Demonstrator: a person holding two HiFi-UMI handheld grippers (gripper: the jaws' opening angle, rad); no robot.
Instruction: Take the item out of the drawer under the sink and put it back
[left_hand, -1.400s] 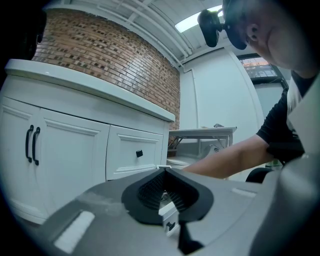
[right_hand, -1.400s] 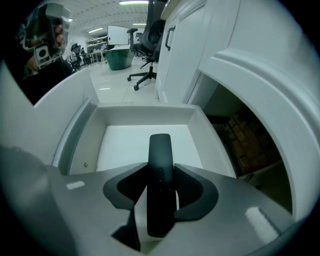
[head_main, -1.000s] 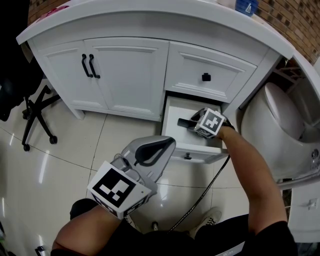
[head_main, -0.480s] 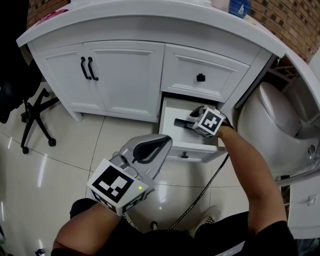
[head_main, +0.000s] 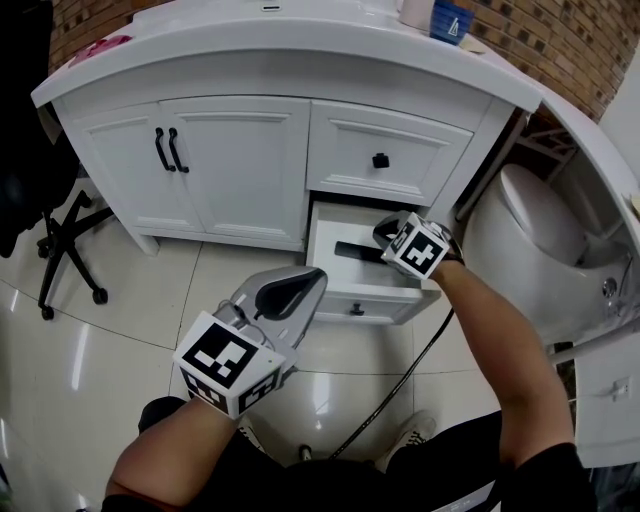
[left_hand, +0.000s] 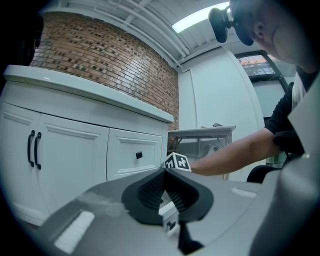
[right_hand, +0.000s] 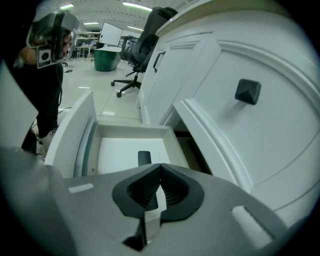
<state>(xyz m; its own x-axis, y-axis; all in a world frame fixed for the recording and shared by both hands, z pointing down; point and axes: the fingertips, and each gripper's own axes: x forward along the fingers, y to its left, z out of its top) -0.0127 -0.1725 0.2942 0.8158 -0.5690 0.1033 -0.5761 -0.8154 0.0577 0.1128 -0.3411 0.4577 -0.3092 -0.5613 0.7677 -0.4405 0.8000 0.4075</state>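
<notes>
The lower drawer (head_main: 352, 306) of the white vanity stands pulled out. A flat black item (head_main: 352, 250) lies on its white floor, also seen as the black item (right_hand: 144, 157) in the right gripper view, beyond the jaw tips. My right gripper (head_main: 386, 233) hovers over the drawer's right part, its jaws shut with nothing between them. The drawer wall (right_hand: 79, 136) rises to its left. My left gripper (head_main: 316, 276) hangs over the floor tiles in front of the drawer, shut and empty. From the left gripper (left_hand: 165, 170) I see the right gripper's marker cube (left_hand: 176, 162).
Above the open drawer is a closed drawer with a black knob (head_main: 381, 160). Double cabinet doors (head_main: 220, 165) stand to the left, an office chair (head_main: 62, 232) at far left, a toilet (head_main: 530, 240) to the right. A black cable (head_main: 405, 378) trails across the floor.
The vanity and drawer have slid left and up in the head view as the head moved. The right gripper stays over the drawer, and the black item has not moved.
</notes>
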